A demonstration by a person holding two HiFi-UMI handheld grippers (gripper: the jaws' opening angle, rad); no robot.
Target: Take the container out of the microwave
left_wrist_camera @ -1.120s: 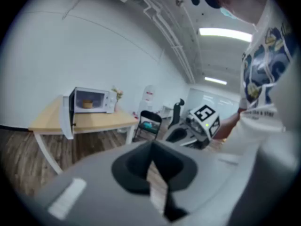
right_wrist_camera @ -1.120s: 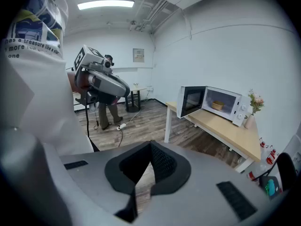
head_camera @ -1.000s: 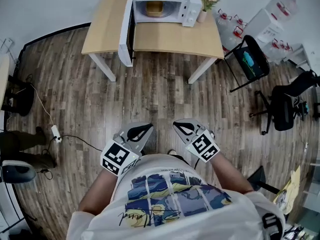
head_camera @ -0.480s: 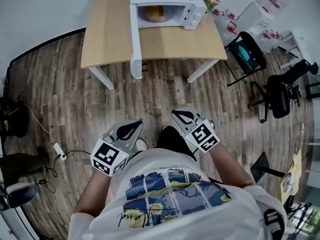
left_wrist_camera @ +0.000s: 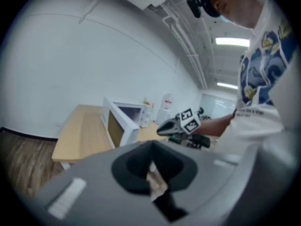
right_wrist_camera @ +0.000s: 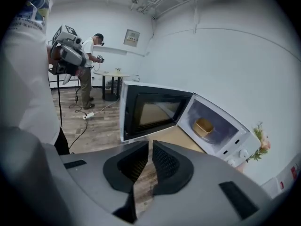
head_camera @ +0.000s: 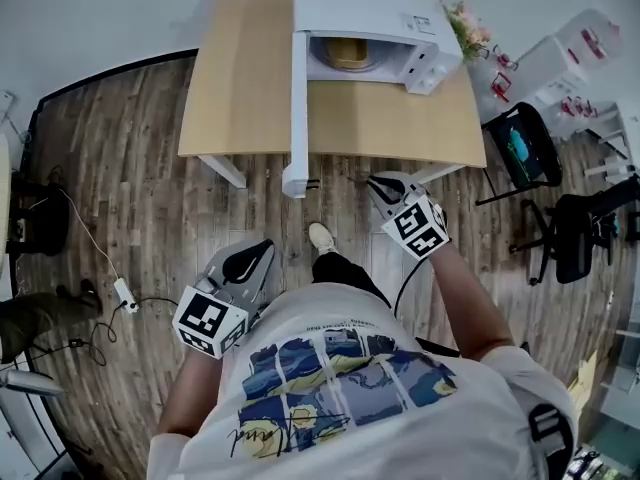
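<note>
A tan container (head_camera: 350,53) sits inside the white microwave (head_camera: 375,8) on the wooden table (head_camera: 240,88). The microwave door (head_camera: 298,108) stands swung open toward me. In the right gripper view the container (right_wrist_camera: 204,126) shows in the lit cavity behind the open door (right_wrist_camera: 153,112). My right gripper (head_camera: 378,182) is shut and empty, held at the table's front edge just right of the door. My left gripper (head_camera: 262,250) hangs low by my hip over the floor, also shut and empty. From the left gripper view the microwave (left_wrist_camera: 127,119) is seen far ahead.
A small flower pot (head_camera: 468,26) stands right of the microwave. Office chairs (head_camera: 522,146) and white racks (head_camera: 560,58) fill the right side. A power strip with cable (head_camera: 125,293) lies on the wood floor at left. Another person (right_wrist_camera: 89,69) stands far off by a round table (right_wrist_camera: 113,74).
I have stepped closer to the table. My right gripper has risen forward to the table's front edge by the door, while the left one stayed low.
</note>
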